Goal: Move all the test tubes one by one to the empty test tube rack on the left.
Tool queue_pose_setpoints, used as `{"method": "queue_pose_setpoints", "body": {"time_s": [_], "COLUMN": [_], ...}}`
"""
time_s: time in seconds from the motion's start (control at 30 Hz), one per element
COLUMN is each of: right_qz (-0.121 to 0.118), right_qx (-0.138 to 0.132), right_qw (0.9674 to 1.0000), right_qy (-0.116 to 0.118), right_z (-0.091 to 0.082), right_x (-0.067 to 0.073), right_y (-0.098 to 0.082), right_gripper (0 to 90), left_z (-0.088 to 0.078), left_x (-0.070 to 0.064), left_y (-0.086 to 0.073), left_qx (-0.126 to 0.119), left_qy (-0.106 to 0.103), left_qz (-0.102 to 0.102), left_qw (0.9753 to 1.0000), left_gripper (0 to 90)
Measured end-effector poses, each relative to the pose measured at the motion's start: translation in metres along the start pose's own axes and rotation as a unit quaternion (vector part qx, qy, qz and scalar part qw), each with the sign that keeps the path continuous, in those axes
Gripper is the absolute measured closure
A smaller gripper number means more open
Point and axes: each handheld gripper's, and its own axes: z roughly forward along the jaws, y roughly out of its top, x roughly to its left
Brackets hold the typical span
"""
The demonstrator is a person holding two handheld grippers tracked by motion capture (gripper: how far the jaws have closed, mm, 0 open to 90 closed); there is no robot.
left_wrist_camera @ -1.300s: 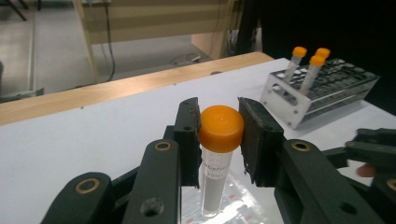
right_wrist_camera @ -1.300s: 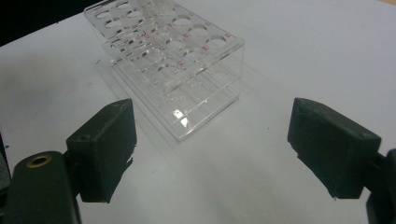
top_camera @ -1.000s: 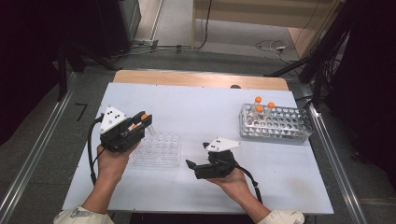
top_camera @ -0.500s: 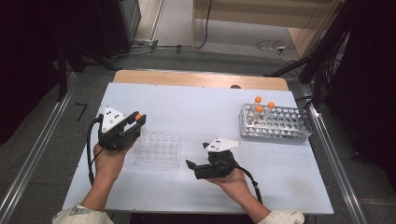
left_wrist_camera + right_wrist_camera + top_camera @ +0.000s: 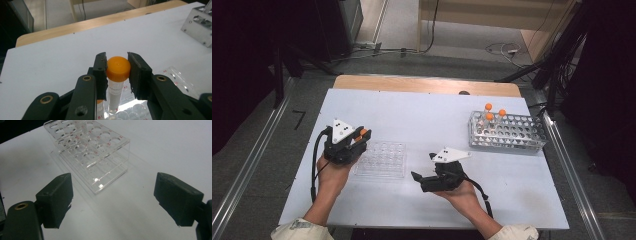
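Observation:
My left gripper (image 5: 362, 136) (image 5: 117, 67) is shut on the orange cap of a clear tube (image 5: 118, 72), which hangs upright between the jaws. The tube's lower end is right at the left edge of the clear plastic rack (image 5: 381, 159) (image 5: 140, 110). I cannot tell whether it sits in a hole. My right gripper (image 5: 417, 177) (image 5: 112, 197) rests low over the table just right of that rack (image 5: 95, 152), pointing toward it. Its jaws stand wide open with nothing between them.
A metal tube rack (image 5: 507, 132) (image 5: 200, 22) stands at the back right of the white table (image 5: 422, 115) and holds three orange-capped tubes (image 5: 488, 116) at its left end. A wooden strip (image 5: 427, 86) borders the far edge.
The left gripper, still holding the tube, has sunk a little toward the clear rack. The right gripper has stayed where it was.

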Motion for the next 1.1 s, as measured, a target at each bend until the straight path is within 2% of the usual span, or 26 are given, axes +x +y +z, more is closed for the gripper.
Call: {"method": "queue_pose_setpoints", "body": {"time_s": [0.2,0.53,0.63,0.77,0.93,1.1], "right_qz": [-0.001,0.000,0.000,0.002,0.005,0.006], "right_qx": [0.001,0.000,0.000,-0.001,-0.003,-0.007], "right_qw": [1.0000,1.0000,1.0000,1.0000,1.0000,0.9999], "right_qy": [0.000,0.000,-0.001,-0.002,-0.008,-0.015], "right_z": [0.0002,0.0003,0.0002,-0.0006,-0.0017,-0.0038], "right_x": [0.0000,-0.0001,-0.0005,-0.0011,-0.0034,-0.0073], "right_y": [-0.0001,-0.0001,-0.0001,0.0002,0.0006,0.0013], "right_gripper": [14.3,14.3,14.3,14.3,14.3,14.3], "left_z": [0.0017,-0.0005,-0.0014,-0.0011,0.0001,0.0005], "left_x": [-0.0010,0.0000,0.0001,-0.0007,0.0000,-0.0026], "left_y": [-0.0019,-0.0009,-0.0002,0.0006,0.0016,0.0019], "left_qx": [0.007,0.000,-0.004,-0.003,0.002,0.002], "left_qy": [0.002,-0.006,-0.010,-0.014,-0.050,-0.060], "left_qz": [0.003,-0.005,-0.007,-0.012,-0.030,-0.031], "left_qw": [1.0000,1.0000,0.9999,0.9998,0.9983,0.9977], "left_gripper": [69.5,62.6,56.6,40.9,27.7,24.4]}}
